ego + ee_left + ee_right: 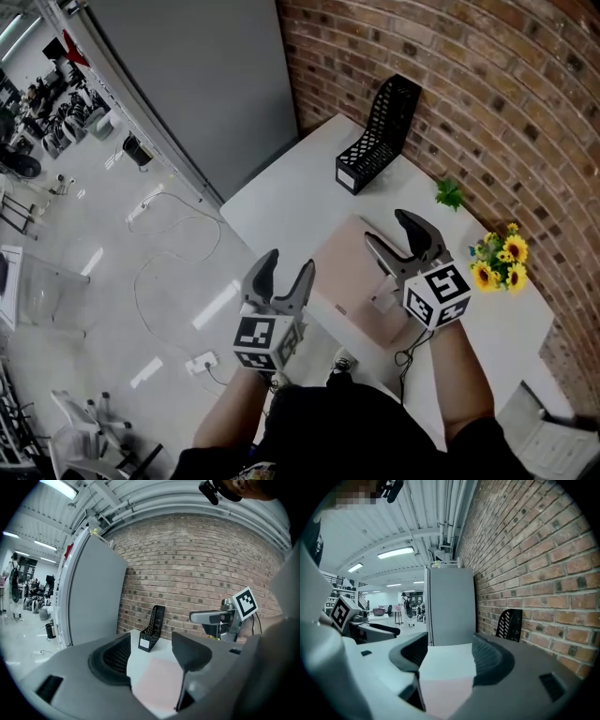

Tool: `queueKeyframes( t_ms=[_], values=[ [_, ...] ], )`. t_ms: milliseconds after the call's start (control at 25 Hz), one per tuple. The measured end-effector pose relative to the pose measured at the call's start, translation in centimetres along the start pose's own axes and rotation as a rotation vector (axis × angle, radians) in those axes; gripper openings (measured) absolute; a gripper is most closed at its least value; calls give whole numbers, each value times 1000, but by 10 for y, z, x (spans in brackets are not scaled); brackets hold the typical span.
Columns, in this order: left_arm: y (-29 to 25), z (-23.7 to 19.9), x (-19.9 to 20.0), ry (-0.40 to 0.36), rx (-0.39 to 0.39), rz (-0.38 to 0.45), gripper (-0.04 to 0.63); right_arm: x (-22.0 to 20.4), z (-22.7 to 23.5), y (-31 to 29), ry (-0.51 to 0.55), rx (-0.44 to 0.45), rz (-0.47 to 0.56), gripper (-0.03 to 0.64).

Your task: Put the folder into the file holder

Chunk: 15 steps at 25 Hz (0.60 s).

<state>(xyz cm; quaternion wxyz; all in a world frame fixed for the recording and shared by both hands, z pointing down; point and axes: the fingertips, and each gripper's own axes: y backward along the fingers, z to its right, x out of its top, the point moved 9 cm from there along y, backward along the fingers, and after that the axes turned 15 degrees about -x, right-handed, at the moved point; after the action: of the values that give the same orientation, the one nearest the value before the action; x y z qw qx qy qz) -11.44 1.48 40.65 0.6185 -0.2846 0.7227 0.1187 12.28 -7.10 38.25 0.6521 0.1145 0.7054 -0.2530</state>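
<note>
The pink folder [356, 277] lies flat on the white table [291, 202]. Its near right corner is hidden under the right gripper [389, 230], which hangs over it with jaws apart and empty. The left gripper [290, 262], likewise released, is just beside the folder's left edge. The black file holder [380, 136] stands well apart by the brick wall [469, 84], half hidden behind a jaw in the right gripper view.

In the head view, part of the folder [342, 277] is covered by the right tongs [384, 226]. In the right gripper view, only the top of the file holder [509, 624] is seen behind one jaw. Its white label [349, 176] is too small to be read.
</note>
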Motion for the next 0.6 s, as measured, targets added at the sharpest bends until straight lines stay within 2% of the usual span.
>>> queueKeyframes(
  t_ms=[280,600],
  values=[
    [-12,7,-21,79,47,-29,264,-18,13,-10,3,65,-45,304],
    [-18,5,-43,129,74,-68,267,-37,19,-24,-32,95,-103,311]
  ],
)
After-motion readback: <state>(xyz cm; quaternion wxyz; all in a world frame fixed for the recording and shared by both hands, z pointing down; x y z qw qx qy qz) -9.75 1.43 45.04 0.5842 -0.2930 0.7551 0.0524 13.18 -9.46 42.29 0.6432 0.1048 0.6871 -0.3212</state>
